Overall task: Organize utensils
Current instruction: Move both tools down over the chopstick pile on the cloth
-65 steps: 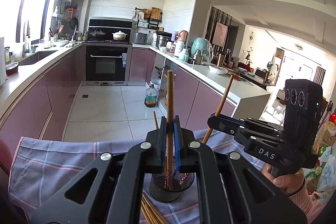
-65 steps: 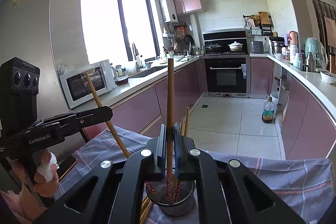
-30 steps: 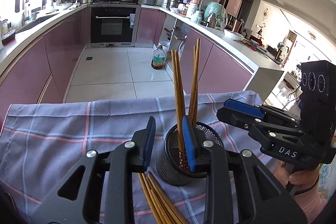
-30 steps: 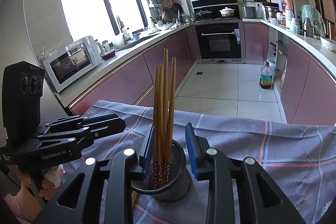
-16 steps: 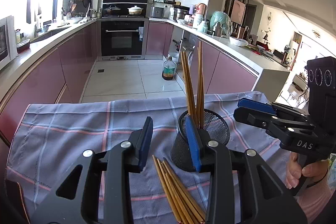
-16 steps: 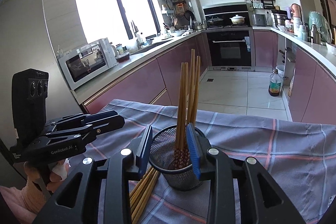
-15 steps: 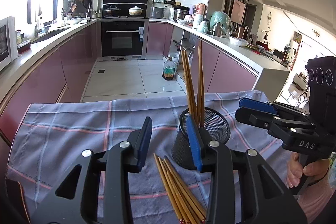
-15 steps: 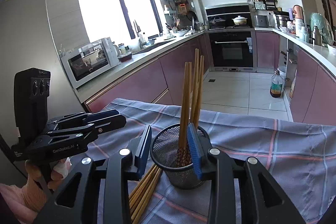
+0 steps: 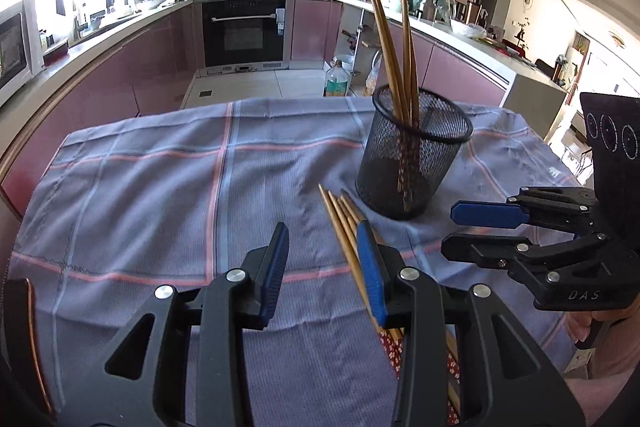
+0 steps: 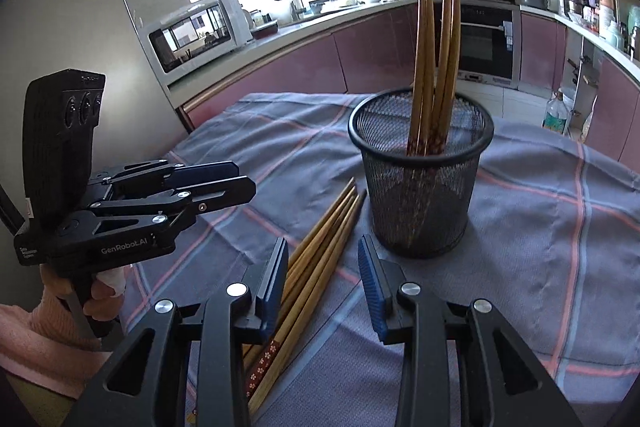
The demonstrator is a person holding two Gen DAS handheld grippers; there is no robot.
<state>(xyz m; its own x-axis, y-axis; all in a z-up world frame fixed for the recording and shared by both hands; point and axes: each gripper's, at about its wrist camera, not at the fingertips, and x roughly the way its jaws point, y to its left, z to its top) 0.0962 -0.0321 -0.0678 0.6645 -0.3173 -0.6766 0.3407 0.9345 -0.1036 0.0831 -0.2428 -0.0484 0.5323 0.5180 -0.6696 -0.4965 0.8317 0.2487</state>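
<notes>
We've got both grippers empty, jaws apart: left gripper (image 9: 322, 247), right gripper (image 10: 322, 259). Loose chopsticks (image 10: 320, 247) lie lower centre on the cloth (image 10: 560, 247), beside the mesh holder (image 10: 420, 187). Pick one, grip mid-shaft, don't nudge the holder.

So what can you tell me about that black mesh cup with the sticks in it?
The black mesh cup is a round wire-mesh holder, seemingly metal, with a solid rolled rim, slightly narrower at its base. It stands upright on the purple checked cloth. Four wooden chopsticks stand inside it, patterned ends down, leaning against its wall. More chopsticks lie loose on the cloth beside its base, pointing at it. Neither claw touches it.
</notes>
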